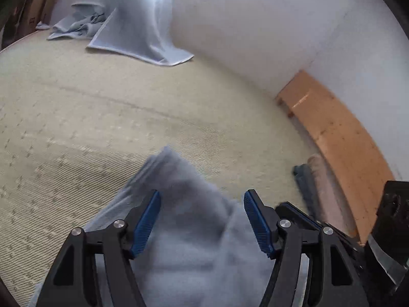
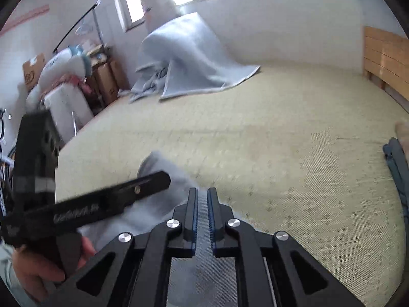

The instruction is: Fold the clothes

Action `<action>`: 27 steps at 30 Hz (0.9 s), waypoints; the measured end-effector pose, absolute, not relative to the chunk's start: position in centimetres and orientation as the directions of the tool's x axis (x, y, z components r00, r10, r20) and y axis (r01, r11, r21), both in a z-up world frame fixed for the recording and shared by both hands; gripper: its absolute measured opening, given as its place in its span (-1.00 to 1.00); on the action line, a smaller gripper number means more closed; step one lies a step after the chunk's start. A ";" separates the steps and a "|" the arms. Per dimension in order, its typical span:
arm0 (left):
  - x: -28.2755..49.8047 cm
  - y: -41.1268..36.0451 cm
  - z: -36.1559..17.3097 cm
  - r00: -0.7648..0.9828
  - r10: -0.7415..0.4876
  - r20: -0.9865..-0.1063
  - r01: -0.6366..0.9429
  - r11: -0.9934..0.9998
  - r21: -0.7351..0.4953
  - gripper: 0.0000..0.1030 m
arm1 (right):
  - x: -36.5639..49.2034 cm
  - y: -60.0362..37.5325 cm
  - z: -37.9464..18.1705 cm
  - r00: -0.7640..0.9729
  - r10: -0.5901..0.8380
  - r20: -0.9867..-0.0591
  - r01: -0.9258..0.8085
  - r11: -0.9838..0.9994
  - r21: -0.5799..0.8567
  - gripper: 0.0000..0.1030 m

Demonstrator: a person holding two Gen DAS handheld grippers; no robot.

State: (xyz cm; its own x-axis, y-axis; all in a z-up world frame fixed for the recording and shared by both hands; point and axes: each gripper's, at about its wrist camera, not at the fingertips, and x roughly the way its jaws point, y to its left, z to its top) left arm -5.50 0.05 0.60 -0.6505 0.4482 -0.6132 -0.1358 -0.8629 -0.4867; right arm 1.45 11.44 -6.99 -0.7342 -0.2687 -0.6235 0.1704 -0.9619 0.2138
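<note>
Item: one pale blue garment (image 1: 189,230), soft knit, bunched on the bed (image 1: 102,117) directly under and ahead of both tools. Judged light, limp and non-slip; it will sag wherever unsupported, so best taken at an edge or corner, not the bulk.

Left tool (image 1: 202,220): one, jaws spread wide, the garment lying between the blue pads without being pressed.

Right tool (image 2: 202,220): one, jaws pressed nearly together; a strip of cloth appears to run between them, though whether it is gripped cannot be told.

Beyond the tools: one large pale blue blanket (image 2: 189,61) draped far ahead by the wall. To the right, one dark folded piece (image 2: 398,168) and one wooden headboard (image 1: 337,143). One hand (image 2: 46,266) holds the left tool's grip.
</note>
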 end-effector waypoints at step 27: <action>-5.7 3.5 -3.2 -0.645 0.296 -0.705 -0.193 -0.955 -0.224 0.58 | 0.9 12.3 -14.2 -0.692 -0.185 -0.698 0.100 -0.982 0.161 -0.89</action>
